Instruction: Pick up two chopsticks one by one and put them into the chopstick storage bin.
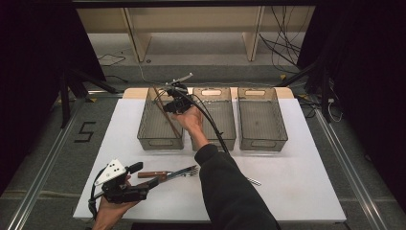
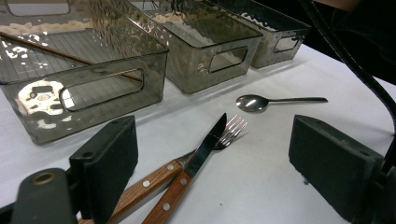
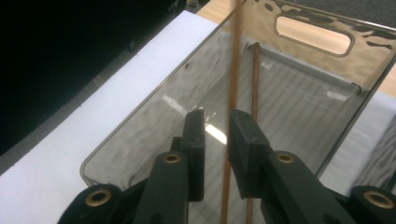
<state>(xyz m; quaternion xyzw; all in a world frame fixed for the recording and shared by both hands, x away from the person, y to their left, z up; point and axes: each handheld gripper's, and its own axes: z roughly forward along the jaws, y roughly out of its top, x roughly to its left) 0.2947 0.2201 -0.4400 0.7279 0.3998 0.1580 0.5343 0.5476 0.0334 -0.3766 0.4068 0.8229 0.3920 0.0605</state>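
Two wooden chopsticks are in the left grey bin [image 1: 143, 130]. One chopstick [image 3: 235, 56] leans up out of the bin and passes through the gap of my right gripper [image 3: 217, 116], close to one jaw; the jaws stand a little apart, wider than the stick. The other chopstick [image 3: 255, 79] lies on the bin floor. In the high view my right gripper [image 1: 168, 106] hovers over that bin, by the leaning chopstick [image 1: 167, 112]. My left gripper [image 1: 145, 175] is open above the near left of the table, just before a wood-handled knife [image 2: 205, 147] and fork [image 2: 232, 127].
Middle bin [image 1: 225, 136] and right bin [image 1: 264, 142] stand in a row beside the left one on the white table [image 1: 297, 191]. A spoon [image 2: 261, 101] lies beyond the fork, partly under the person's right sleeve [image 1: 230, 191] in the high view.
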